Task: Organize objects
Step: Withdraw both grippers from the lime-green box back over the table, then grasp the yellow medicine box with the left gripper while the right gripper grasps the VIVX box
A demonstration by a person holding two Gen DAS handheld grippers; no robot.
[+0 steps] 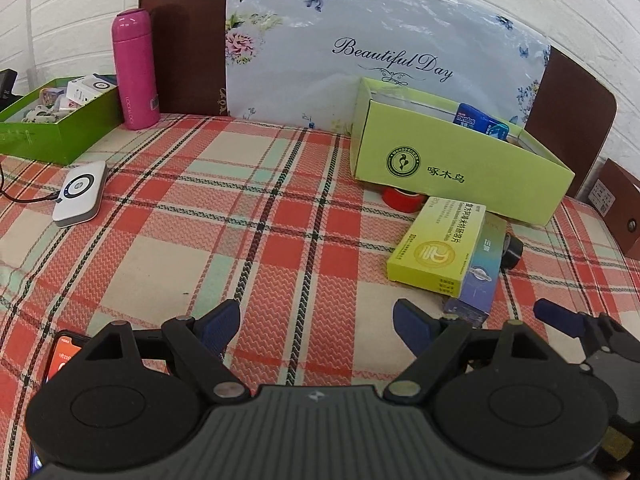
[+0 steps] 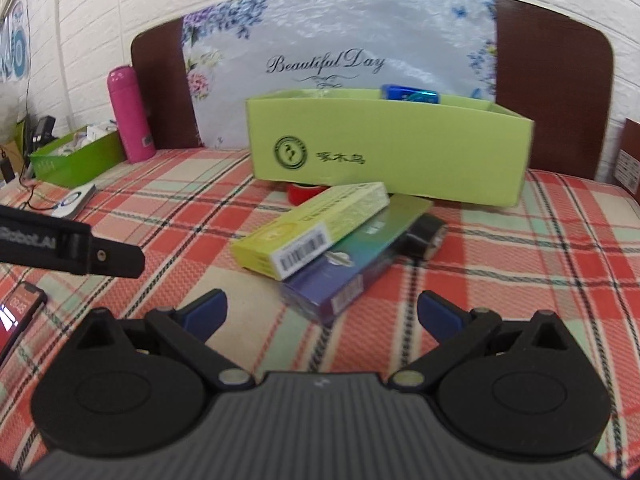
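A flat yellow-green cardboard carton lies tilted on top of a longer glossy purple-and-teal box, both resting on a checked woven tablecloth in red, cream and pale green. Beside the far end of the pair sits a small black roll, probably tape, though that view is soft with blur. A red roll peeks out from under the front edge of a large open lime-green cardboard box, which stands just behind the stack and holds a blue packet at its back.

The right gripper hangs low over the cloth, tilted downward, its blue-padded fingers spread wide and empty; the near end of the purple box lies between them without touching either pad. The left gripper hovers to the left of the stack at a similar downward slant, jaws likewise spread with only bare cloth between them.

Farther left, a white rounded device with a ring mark lies on the cloth with a dark cable attached. Behind it stand a smooth pink cylindrical flask and a darker green tray filled with small items. A phone with a lit red screen lies at the near left edge. A floral panel reading "Beautiful Day" leans against a white brick-pattern wall.
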